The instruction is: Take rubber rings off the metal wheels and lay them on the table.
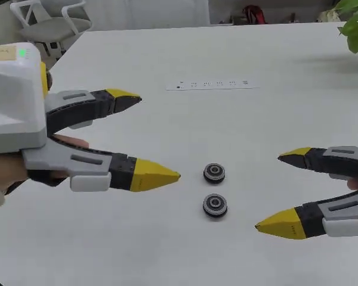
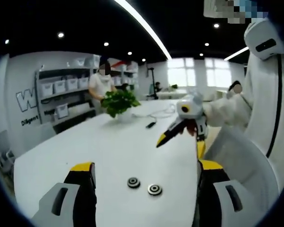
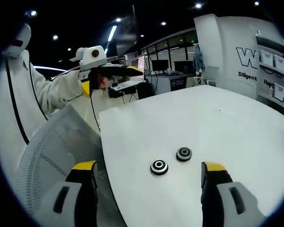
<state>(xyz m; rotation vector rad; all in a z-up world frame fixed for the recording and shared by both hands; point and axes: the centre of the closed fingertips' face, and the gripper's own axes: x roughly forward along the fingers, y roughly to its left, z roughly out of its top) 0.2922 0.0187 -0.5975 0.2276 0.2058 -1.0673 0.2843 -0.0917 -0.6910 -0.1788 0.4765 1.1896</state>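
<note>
Two small metal wheels with black rubber rings lie flat on the white table (image 1: pixel 167 53), one farther (image 1: pixel 214 173) and one nearer (image 1: pixel 215 205). My left gripper (image 1: pixel 160 137) hovers to their left, open, with nothing between its yellow tips. From the right, my right gripper (image 1: pixel 267 192) faces them, also open and holding nothing. In the left gripper view both wheels (image 2: pixel 133 182) (image 2: pixel 155 189) lie ahead between the open jaws, with the right gripper (image 2: pixel 180 125) beyond. The right gripper view has the wheels (image 3: pixel 159 167) (image 3: pixel 183 153) ahead and the left gripper (image 3: pixel 113 71) raised in the distance.
A printed paper strip (image 1: pixel 212 84) lies farther back on the table. A potted plant (image 1: pixel 355 24) stands at the far right corner, and a white chair (image 1: pixel 48 24) beyond the far left edge. A cable (image 2: pixel 151 124) lies near the plant (image 2: pixel 118 101).
</note>
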